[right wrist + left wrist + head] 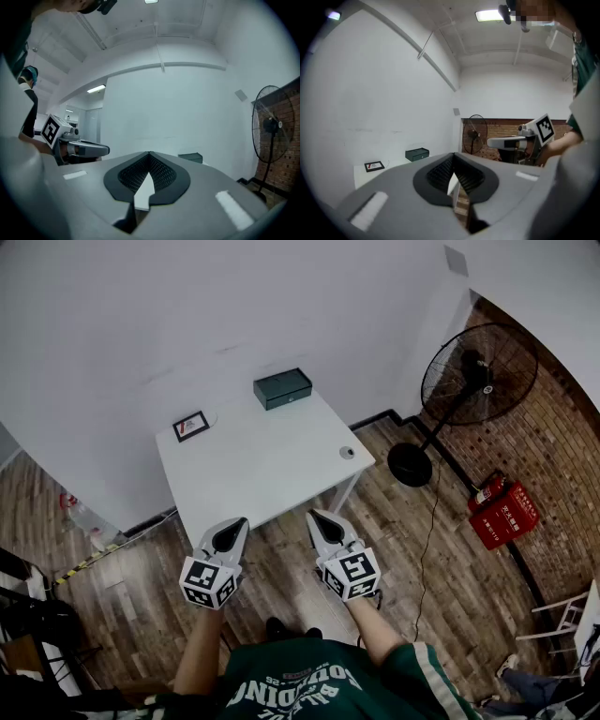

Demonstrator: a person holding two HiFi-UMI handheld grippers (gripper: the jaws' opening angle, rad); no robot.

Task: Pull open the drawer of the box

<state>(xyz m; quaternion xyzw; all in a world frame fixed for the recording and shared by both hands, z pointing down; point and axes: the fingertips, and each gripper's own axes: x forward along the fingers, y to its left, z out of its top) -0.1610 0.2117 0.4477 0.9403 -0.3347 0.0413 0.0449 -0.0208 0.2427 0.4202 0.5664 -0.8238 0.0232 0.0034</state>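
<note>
The dark green box [282,388] stands at the far edge of the white table [253,470], its drawer front facing me and closed. It also shows small and far off as the box [417,153] in the left gripper view and the box [190,158] in the right gripper view. My left gripper [234,525] and right gripper [317,518] hover side by side over the floor just short of the table's near edge, well away from the box. Both have their jaws shut with nothing between them, the tips meeting at the left gripper [453,155] and the right gripper [149,153].
A small framed card [191,426] lies at the table's back left and a small round object [347,453] near its right edge. A standing fan [478,371] and a red fire extinguisher box [502,512] are on the wooden floor to the right. A white wall stands behind the table.
</note>
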